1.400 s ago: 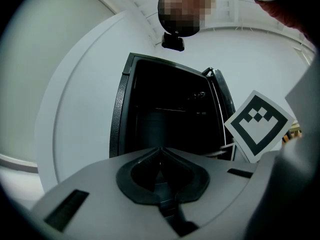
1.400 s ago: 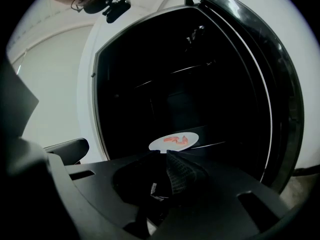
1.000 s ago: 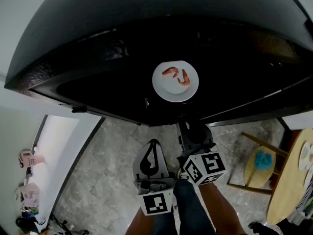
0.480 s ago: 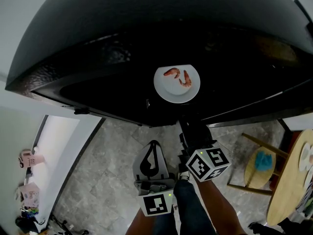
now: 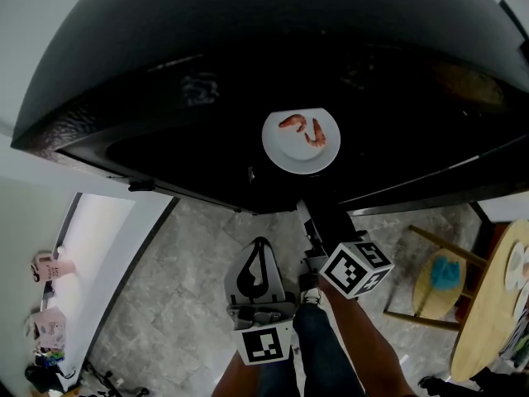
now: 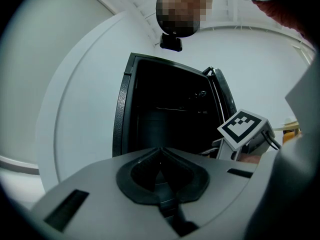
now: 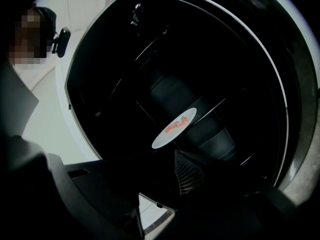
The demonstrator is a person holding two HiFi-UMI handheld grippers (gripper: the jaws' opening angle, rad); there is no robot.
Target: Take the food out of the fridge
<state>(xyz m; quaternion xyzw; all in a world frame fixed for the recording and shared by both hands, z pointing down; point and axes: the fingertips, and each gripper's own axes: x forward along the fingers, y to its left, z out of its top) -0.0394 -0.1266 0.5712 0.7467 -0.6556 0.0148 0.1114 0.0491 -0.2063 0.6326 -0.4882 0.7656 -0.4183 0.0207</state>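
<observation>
Jaws of right gripper [image 5: 313,214], just opened and empty, face the shrimp plate [image 5: 295,156] just beyond.

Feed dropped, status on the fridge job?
Left tool shut, empty, held back. Right tool, jaws just been opening, nothing between them, short of plate. Shrimp on plate inside fridge. Nothing in the way.

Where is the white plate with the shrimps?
The white plate sits on a dark shelf inside the open fridge, just right of the middle of the head view. Two shrimps lie on it.
</observation>
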